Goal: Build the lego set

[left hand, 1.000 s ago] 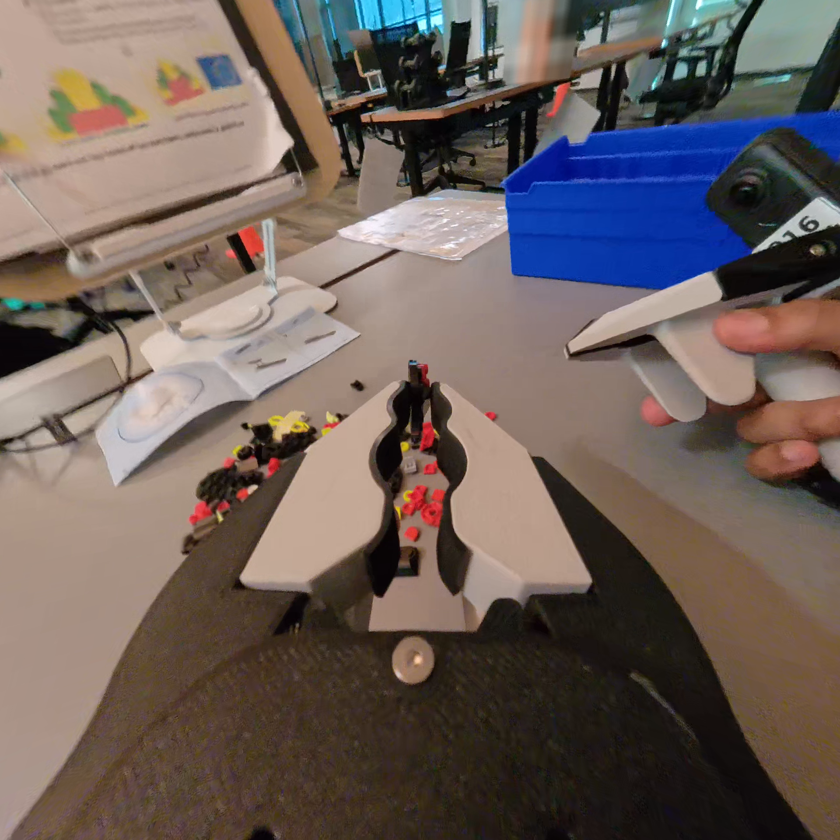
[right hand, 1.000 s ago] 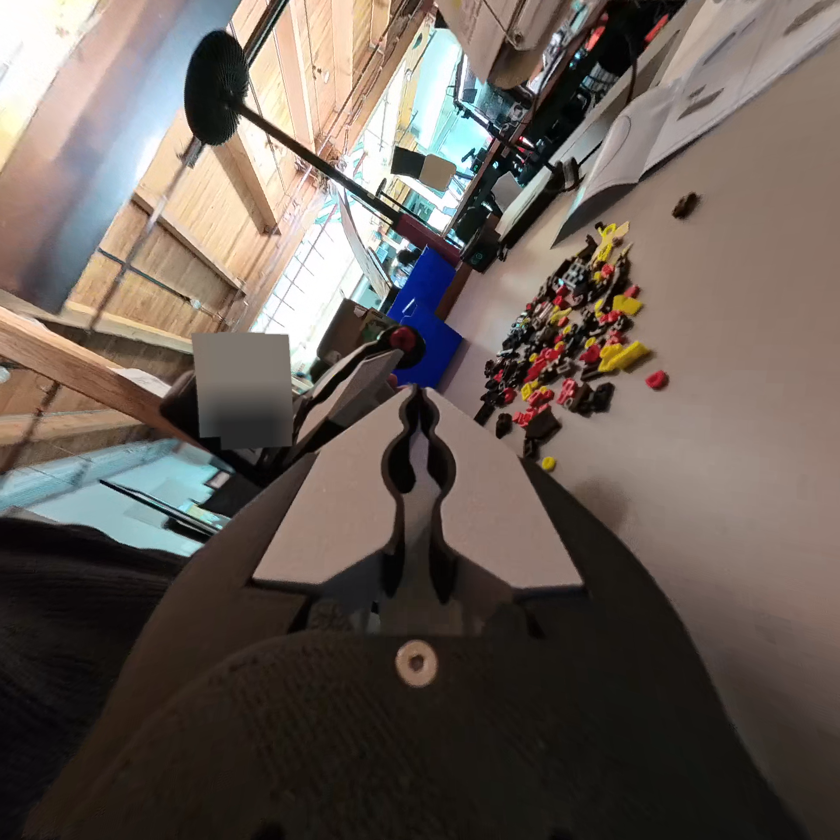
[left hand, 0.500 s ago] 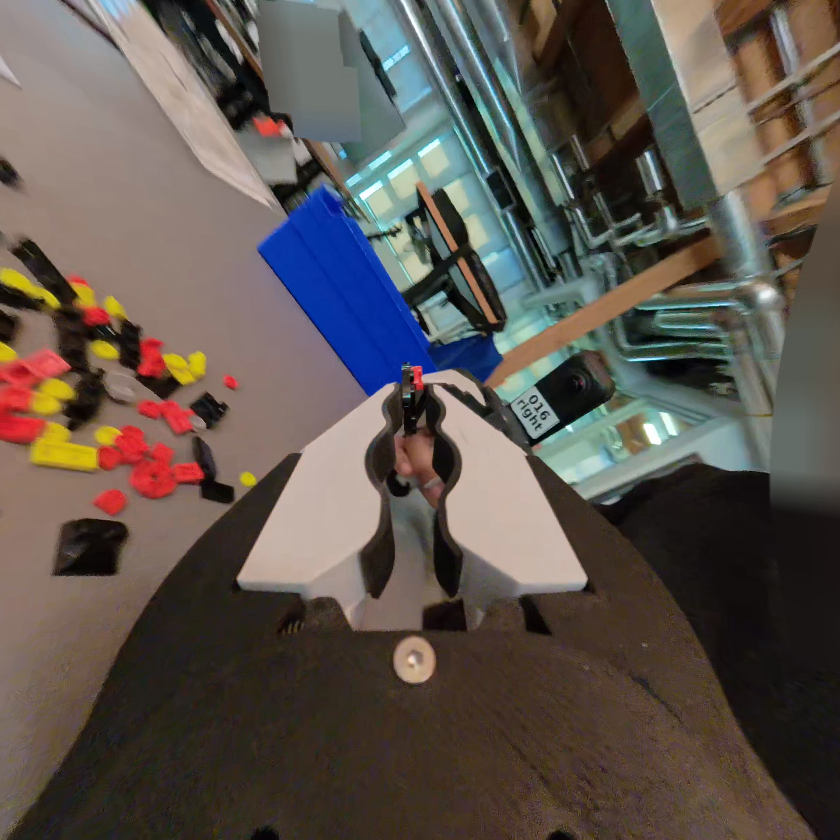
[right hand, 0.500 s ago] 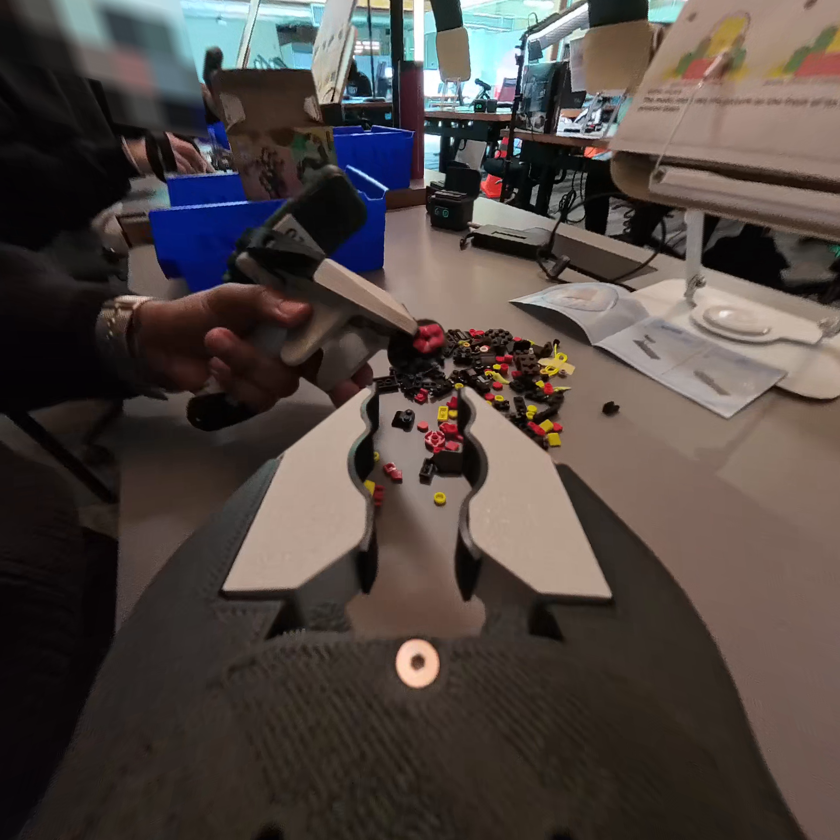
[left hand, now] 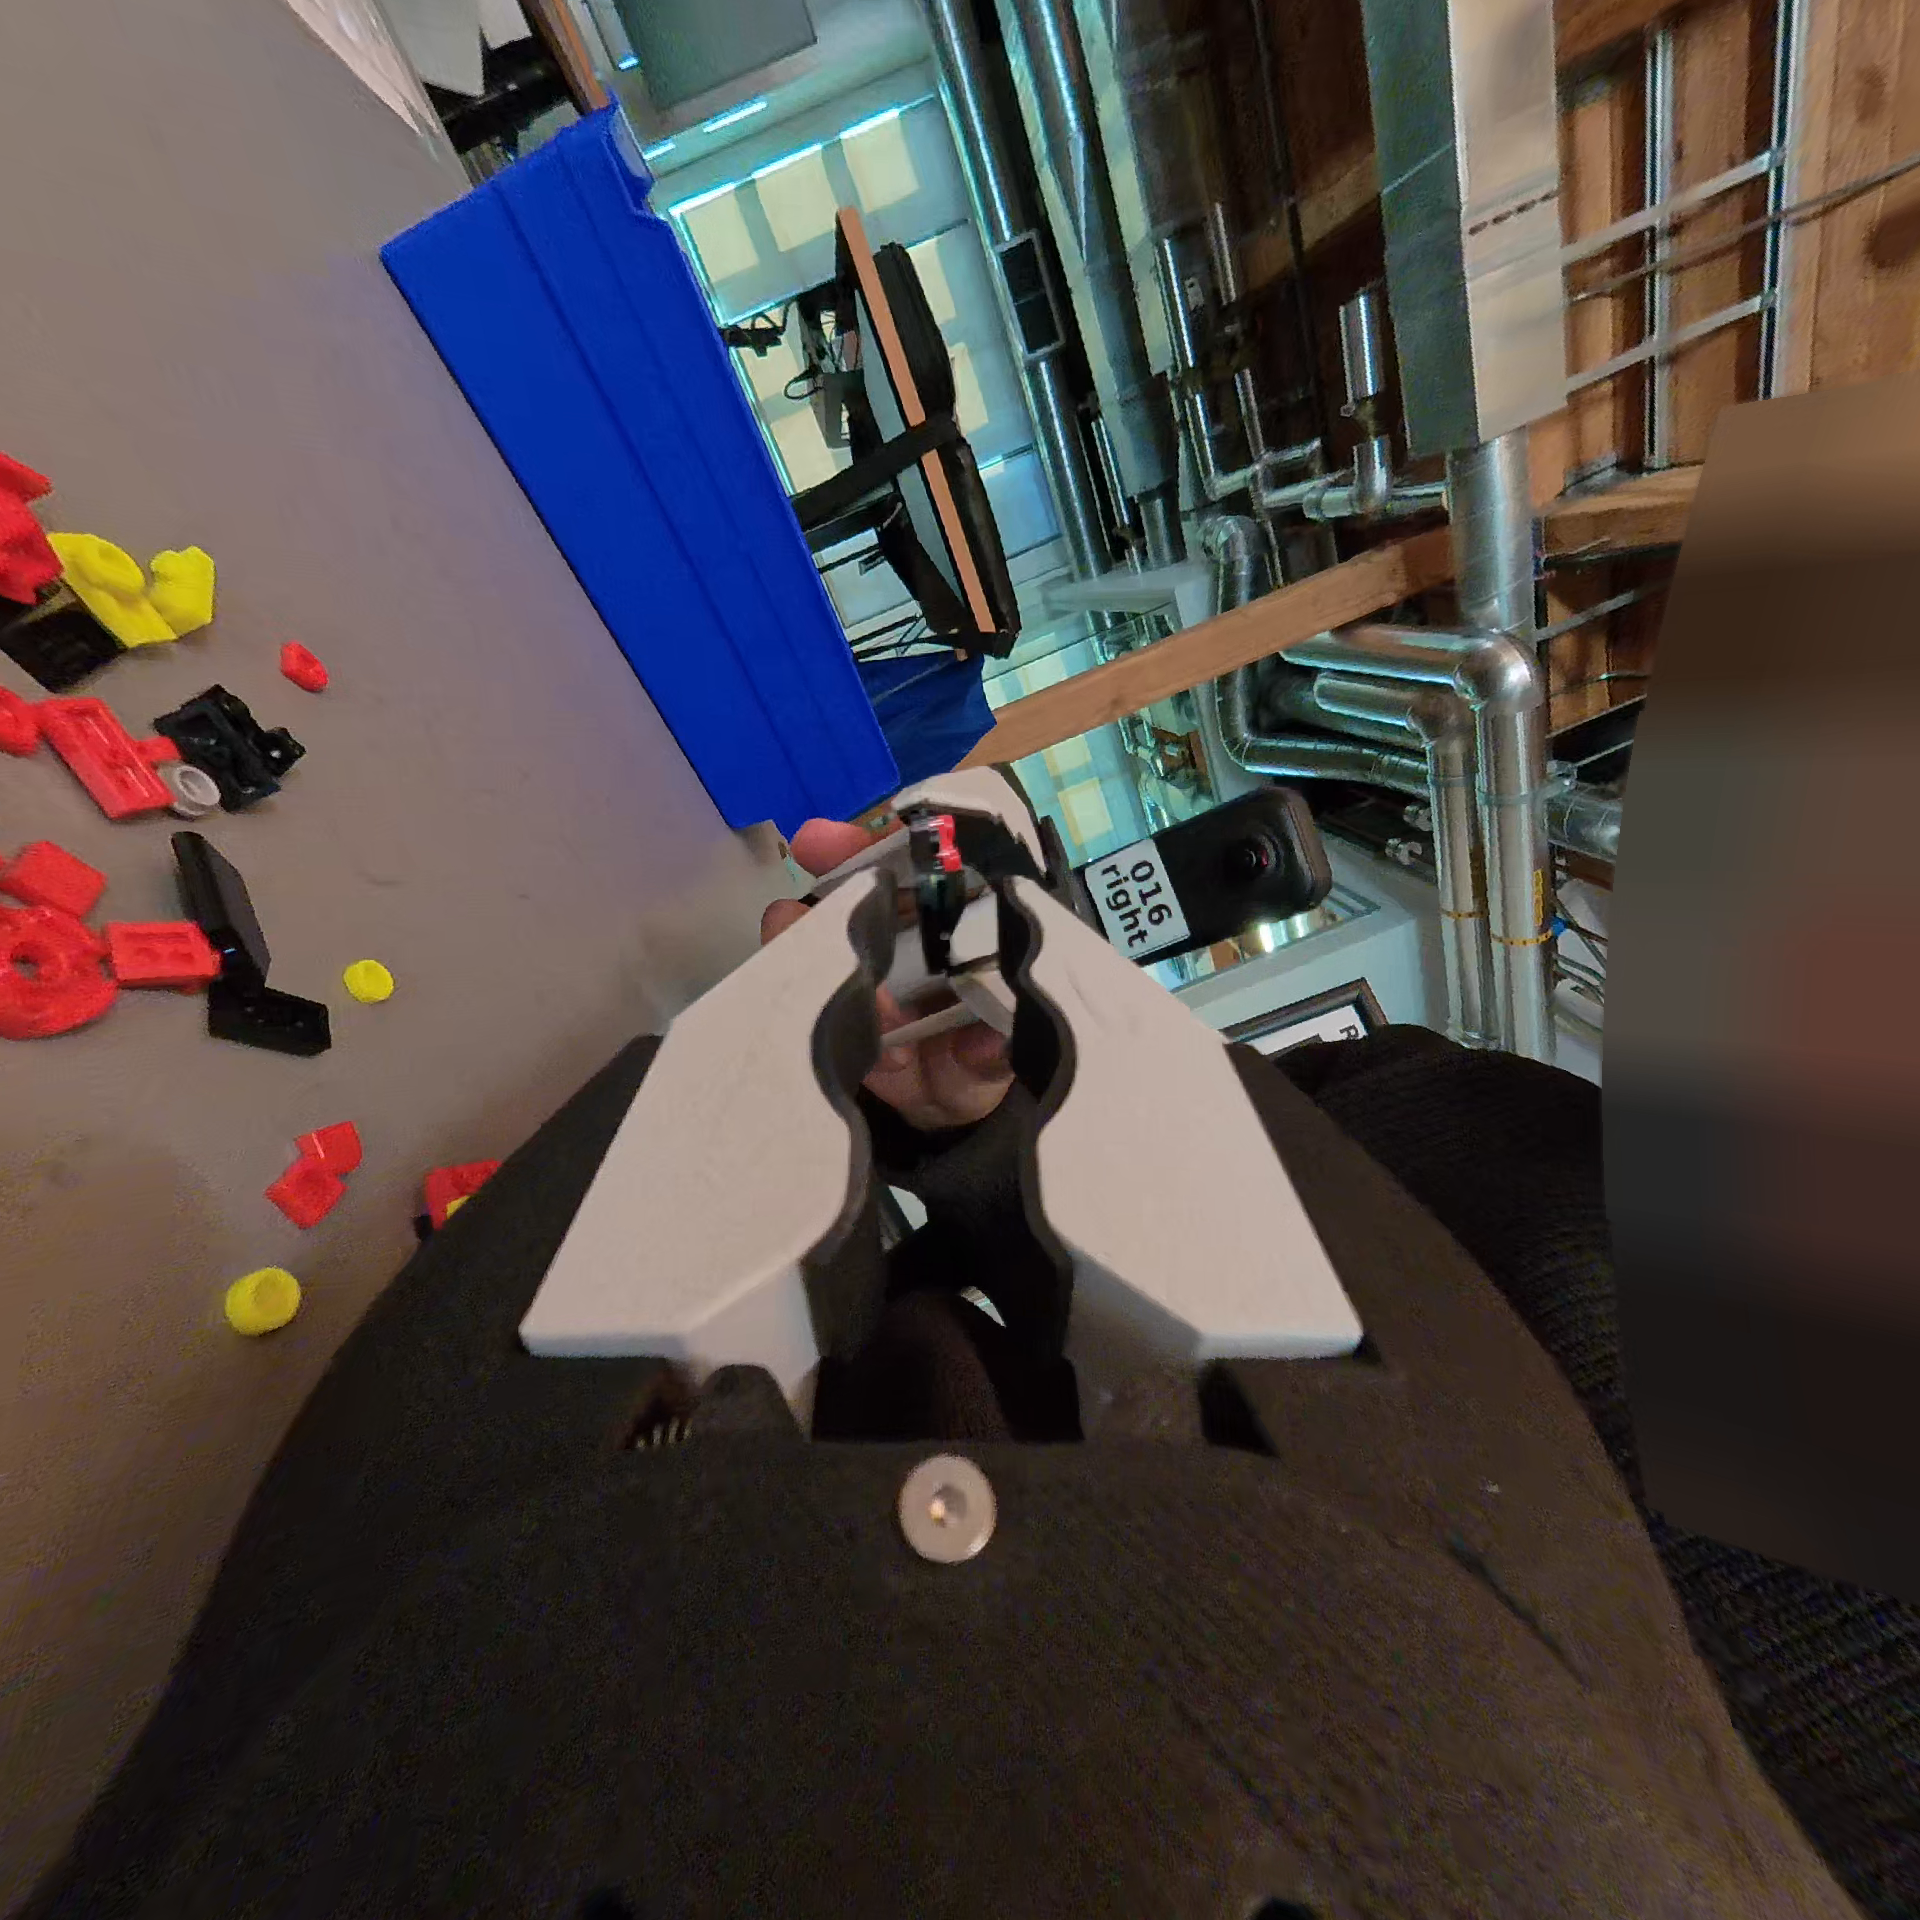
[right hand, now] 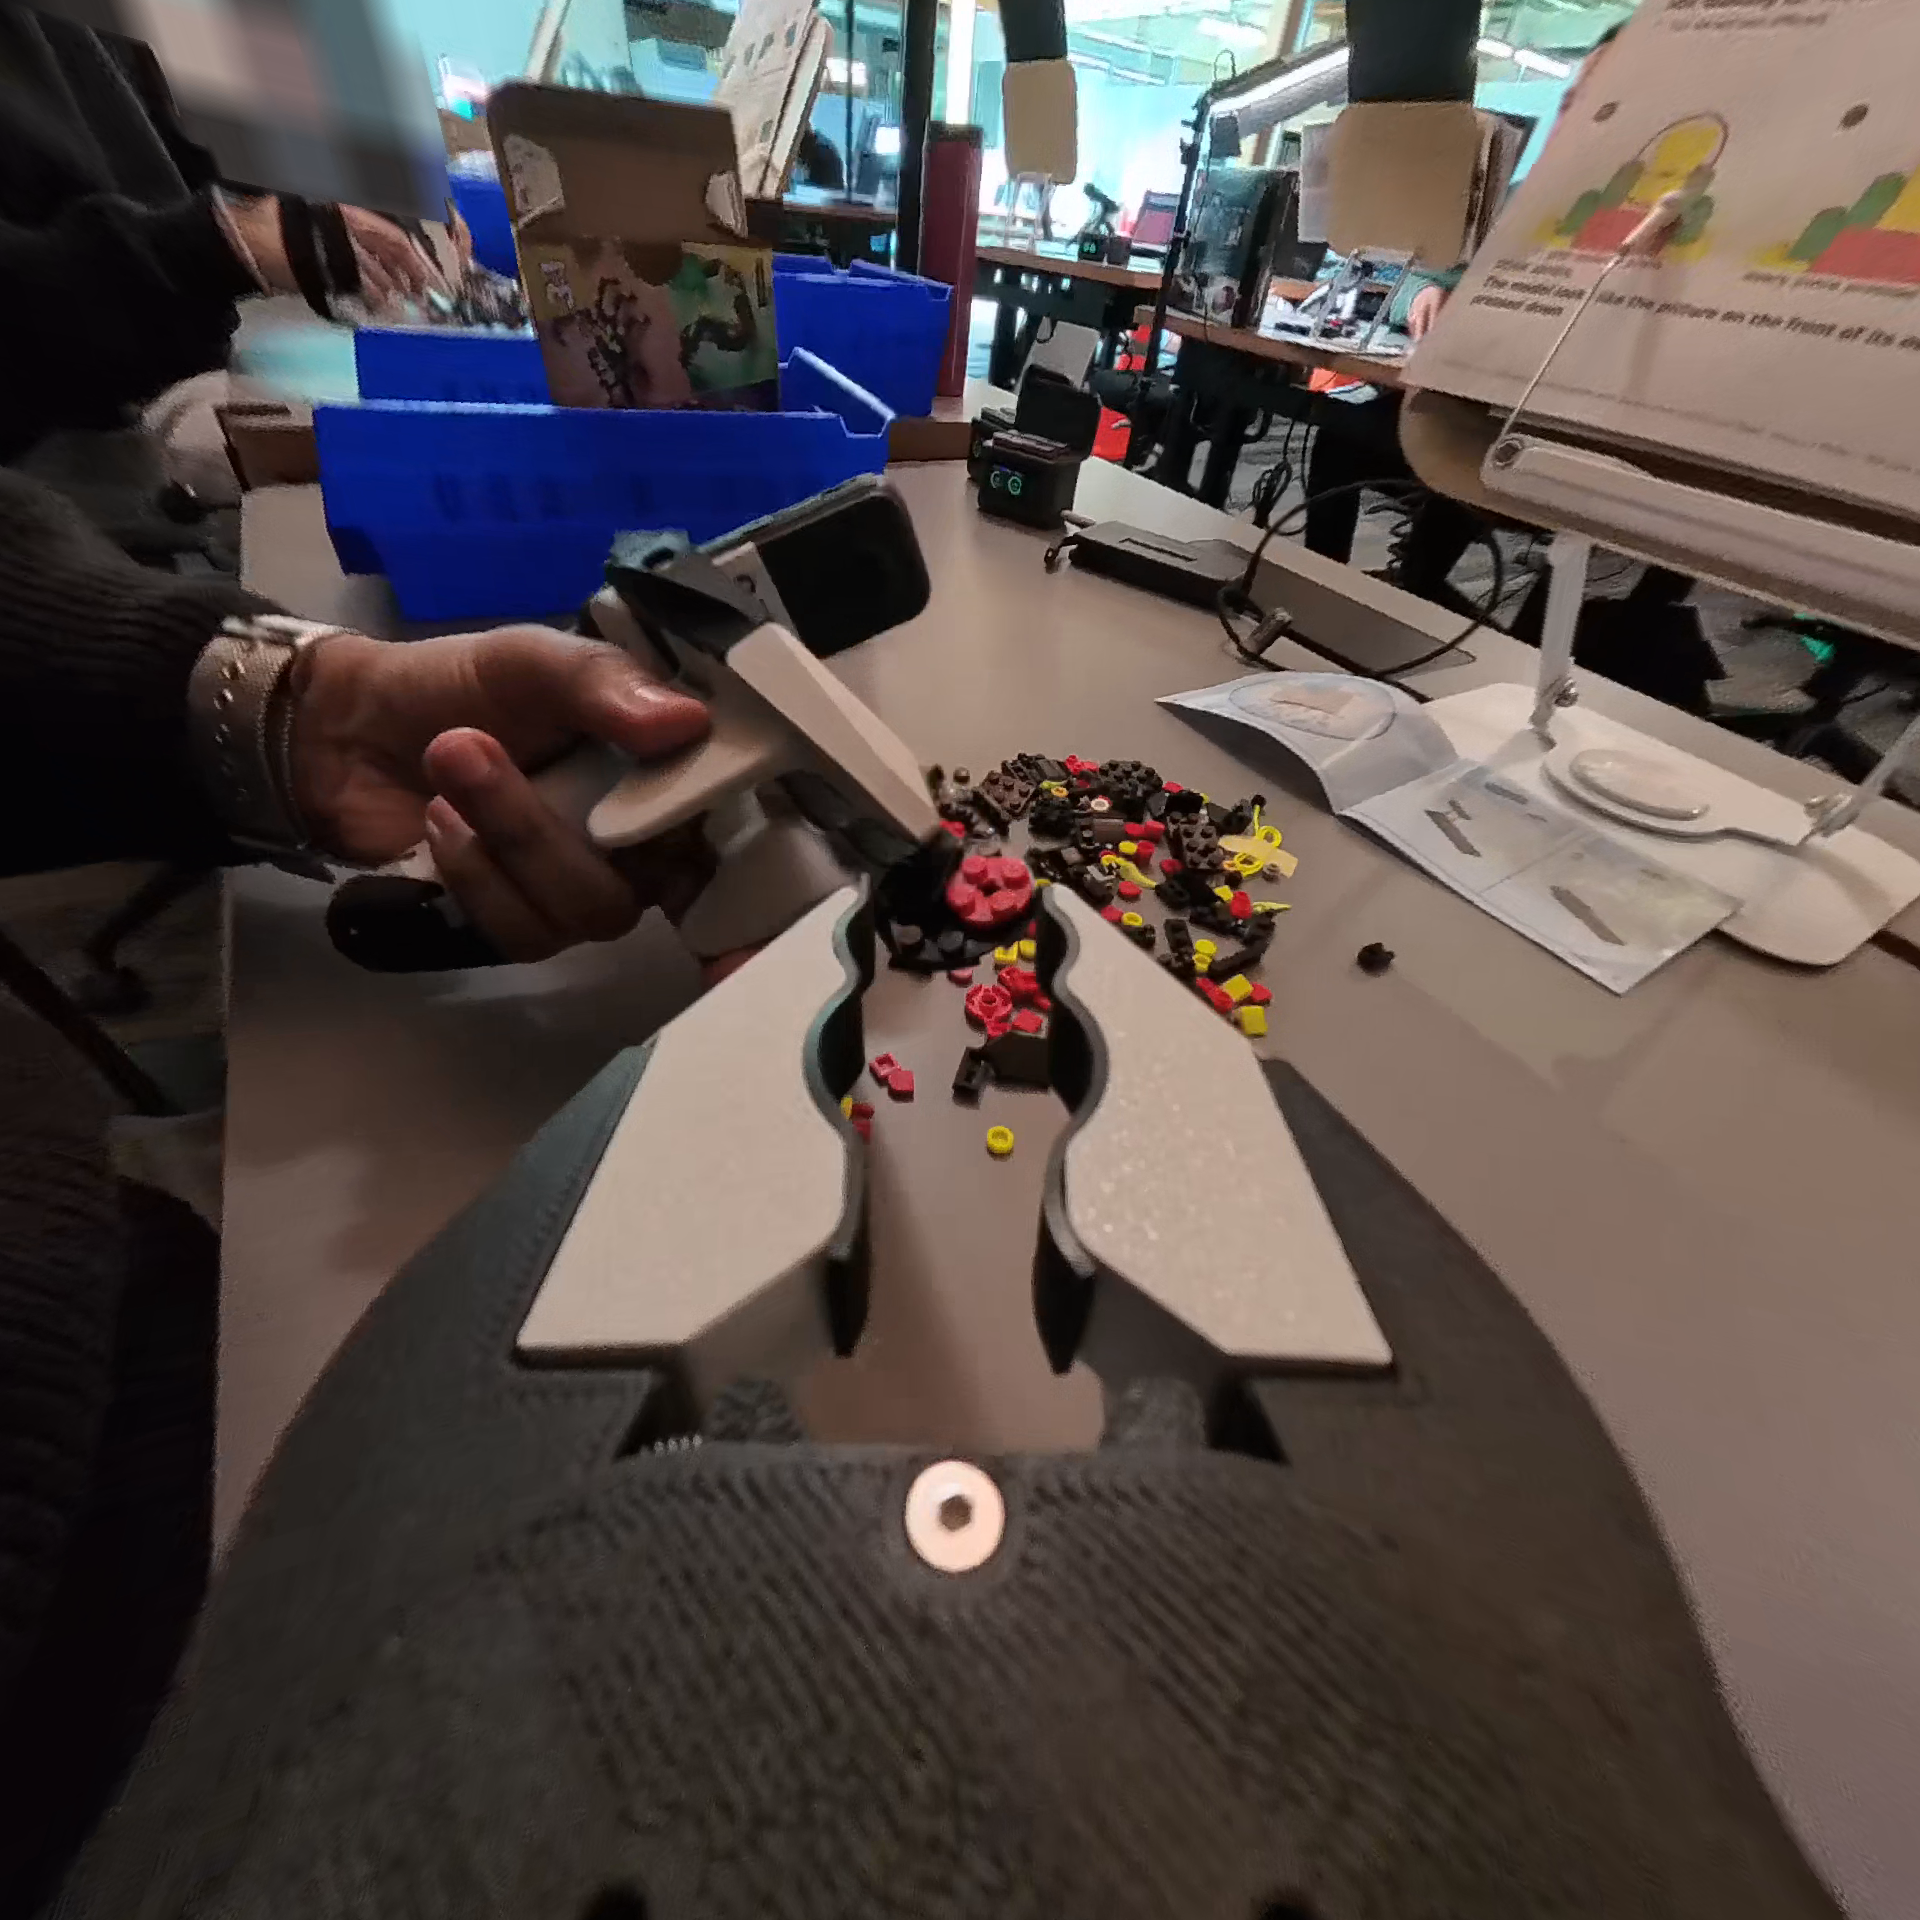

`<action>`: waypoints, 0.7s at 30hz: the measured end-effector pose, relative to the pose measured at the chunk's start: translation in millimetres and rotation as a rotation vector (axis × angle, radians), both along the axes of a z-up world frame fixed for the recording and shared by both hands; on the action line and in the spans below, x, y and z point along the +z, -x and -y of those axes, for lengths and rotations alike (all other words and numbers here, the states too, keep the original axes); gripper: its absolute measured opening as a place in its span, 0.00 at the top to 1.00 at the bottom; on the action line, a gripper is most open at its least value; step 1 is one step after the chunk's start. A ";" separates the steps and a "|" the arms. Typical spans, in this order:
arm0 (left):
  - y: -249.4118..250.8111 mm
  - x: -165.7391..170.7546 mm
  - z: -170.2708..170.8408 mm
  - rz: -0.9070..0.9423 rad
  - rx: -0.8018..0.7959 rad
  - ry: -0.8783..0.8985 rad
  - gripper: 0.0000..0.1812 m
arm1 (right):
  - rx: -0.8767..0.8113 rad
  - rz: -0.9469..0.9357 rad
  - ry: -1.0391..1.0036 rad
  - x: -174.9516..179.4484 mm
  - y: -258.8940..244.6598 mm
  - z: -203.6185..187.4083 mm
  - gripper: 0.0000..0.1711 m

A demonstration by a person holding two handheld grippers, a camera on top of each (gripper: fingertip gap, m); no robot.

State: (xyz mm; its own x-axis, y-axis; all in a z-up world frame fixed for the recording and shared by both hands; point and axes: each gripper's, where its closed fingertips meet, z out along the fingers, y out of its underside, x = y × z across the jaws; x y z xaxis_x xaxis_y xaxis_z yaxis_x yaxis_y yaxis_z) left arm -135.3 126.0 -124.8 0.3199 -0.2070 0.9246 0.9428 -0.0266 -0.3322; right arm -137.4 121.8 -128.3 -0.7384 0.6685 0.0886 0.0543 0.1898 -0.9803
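My left gripper (left hand: pixel 940 899) is shut on a small assembly (left hand: pixel 935 883), a black round plate with a red round piece on it, seen edge-on. It is rolled on its side and held above the table. In the right wrist view a hand holds the left gripper (right hand: pixel 920 847) with the assembly (right hand: pixel 982 888) at its tip. My right gripper (right hand: pixel 948 909) is open and empty, its fingertips either side of the assembly. Its camera housing (left hand: pixel 1247 862) faces the left wrist view. Loose red, yellow and black bricks (right hand: pixel 1143 831) lie on the grey table (right hand: pixel 1558 1195) beyond.
A blue bin (right hand: pixel 582 488) with a cardboard box (right hand: pixel 644 260) stands at the back left, and shows in the left wrist view (left hand: pixel 623 468). An open booklet (right hand: pixel 1455 790) and a stand holding an instruction sheet (right hand: pixel 1714 260) are at the right. Loose bricks (left hand: pixel 104 727) lie nearby.
The left gripper rolled onto its side and lifted the assembly toward the right gripper. The right gripper turned level, opened, and closed in around the assembly.
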 end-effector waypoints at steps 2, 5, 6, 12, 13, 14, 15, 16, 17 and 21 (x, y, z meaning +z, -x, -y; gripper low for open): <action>6.4 -0.6 2.3 0.001 0.035 0.007 0.84 | -0.011 0.006 0.054 6.7 1.8 -5.2 0.84; 11.7 1.1 6.3 -0.022 0.062 0.006 0.83 | -0.030 0.010 0.048 7.1 3.9 -11.4 0.84; 10.9 1.0 6.3 -0.034 0.056 0.011 0.83 | -0.032 0.003 0.038 6.8 3.8 -11.7 0.84; -6.1 10.9 1.5 -0.070 -0.010 -0.037 0.99 | -0.002 -0.051 0.040 12.9 -2.6 -3.3 0.83; -5.6 11.2 1.7 -0.083 -0.001 -0.035 0.99 | -0.004 -0.068 0.037 14.3 -2.7 -3.4 0.84; -6.1 11.2 1.9 -0.110 0.003 -0.028 0.99 | -0.005 -0.080 0.027 14.6 -2.9 -3.2 0.84; -5.1 10.3 1.8 -0.149 0.017 -0.008 1.00 | -0.016 -0.088 0.010 13.7 -2.1 -3.9 0.84; -2.6 10.1 2.4 -0.198 0.047 0.011 1.00 | -0.031 -0.098 -0.006 13.1 -0.9 -5.0 0.85; -0.4 10.3 3.4 -0.245 0.075 0.027 1.00 | -0.038 -0.108 -0.015 13.3 -0.6 -5.4 0.85; 0.6 10.6 4.3 -0.367 0.117 0.071 1.00 | -0.059 -0.160 -0.012 22.0 -1.2 -8.4 0.86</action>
State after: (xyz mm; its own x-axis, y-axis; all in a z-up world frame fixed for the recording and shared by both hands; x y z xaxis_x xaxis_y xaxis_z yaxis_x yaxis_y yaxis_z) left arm -135.9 121.6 -114.2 0.6495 -0.0889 0.7551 0.7598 0.0394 -0.6489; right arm -136.2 130.2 -106.3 -0.6738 0.7085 0.2098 -0.0905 0.2026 -0.9751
